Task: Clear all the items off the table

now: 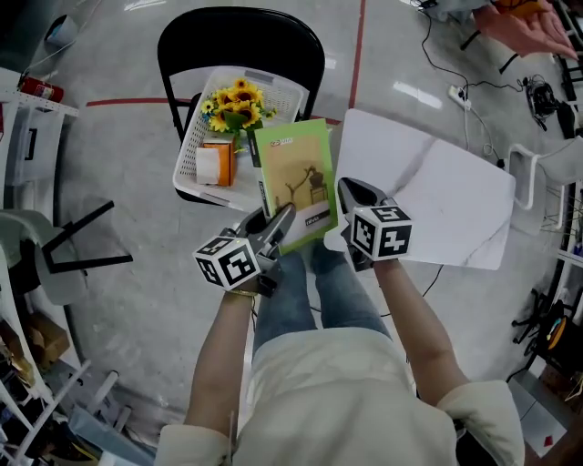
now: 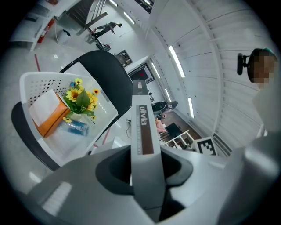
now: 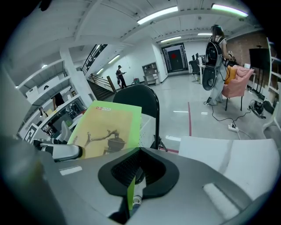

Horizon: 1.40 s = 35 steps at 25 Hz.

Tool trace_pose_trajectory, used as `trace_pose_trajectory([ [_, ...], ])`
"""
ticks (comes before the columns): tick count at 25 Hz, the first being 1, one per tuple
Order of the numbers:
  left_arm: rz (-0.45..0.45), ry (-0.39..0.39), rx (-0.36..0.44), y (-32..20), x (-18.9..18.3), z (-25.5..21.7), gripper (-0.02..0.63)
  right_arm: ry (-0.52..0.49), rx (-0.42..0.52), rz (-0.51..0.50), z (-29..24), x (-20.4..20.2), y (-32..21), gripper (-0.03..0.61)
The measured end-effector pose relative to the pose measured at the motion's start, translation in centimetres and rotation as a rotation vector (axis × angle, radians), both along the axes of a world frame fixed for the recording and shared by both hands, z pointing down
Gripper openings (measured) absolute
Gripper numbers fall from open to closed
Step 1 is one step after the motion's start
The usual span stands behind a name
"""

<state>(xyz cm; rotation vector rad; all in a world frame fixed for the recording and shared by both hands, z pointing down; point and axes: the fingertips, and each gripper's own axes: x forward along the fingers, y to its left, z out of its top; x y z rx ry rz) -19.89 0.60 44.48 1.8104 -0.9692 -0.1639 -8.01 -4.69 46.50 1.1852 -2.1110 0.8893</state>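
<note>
Left gripper [image 1: 281, 221]: jaws part-open, clamped across the grey printed spine of the green book [image 1: 293, 173], at the book's 7 o'clock corner.
Right gripper [image 1: 349, 196]: jaws fully together, pinching a thin green edge of the same book at its 5 o'clock corner.
Task's thing: book (or flat box, hard to tell) held in the air by both grippers, over the gap between the basket [image 1: 193, 127] and the white table [image 1: 455, 200].
Long axis: roughly 12 to 6 o'clock in the head view, cover up, far end toward the basket.
Key relation: basket at about 10 to 11 o'clock from the book, table at 3 o'clock; left gripper the nearer one to the basket, so judged a carry toward 11 o'clock.
Basket support: seated on the black chair [image 1: 239, 27].
Count, grippers: two, both on the one book.
Count, basket contents: three seen, being one bunch of sunflowers [image 1: 239, 102], one orange-and-white box [image 1: 217, 164] and one blue pack [image 2: 75, 127].
Count, furniture: one chair, one table, one basket.
Table top: nothing else seen on the part in view.
Risk, judged: thin right-hand pinch likely to slip or bend if the book tips.
</note>
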Motion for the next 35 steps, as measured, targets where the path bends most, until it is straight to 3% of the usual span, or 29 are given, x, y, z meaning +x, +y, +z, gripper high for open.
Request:
trace_pose_trajectory([
  [8,-0.081,-0.028,-0.034,-0.2,-6.0,-0.9,0.135,-0.035,-0.025,-0.013,-1.7,-4.9,1.0,-0.002],
  [14,-0.092,-0.084,-0.036,-1.7,-9.6,-1.3,0.137,-0.031,-0.026,-0.032,-2.5,-8.5,0.7,-0.002],
  [26,-0.005,-0.255,-0.039,-5.0,-14.6,-0.9,0.137,-0.009,-0.073,-0.014,-2.0,-11.9,1.5,-0.002],
  [35,0.083,-0.389,-0.089,-5.8,-14.8,2.8,0.137,-0.01,-0.08,-0.006,-1.9,-12.5,2.3,-0.002],
])
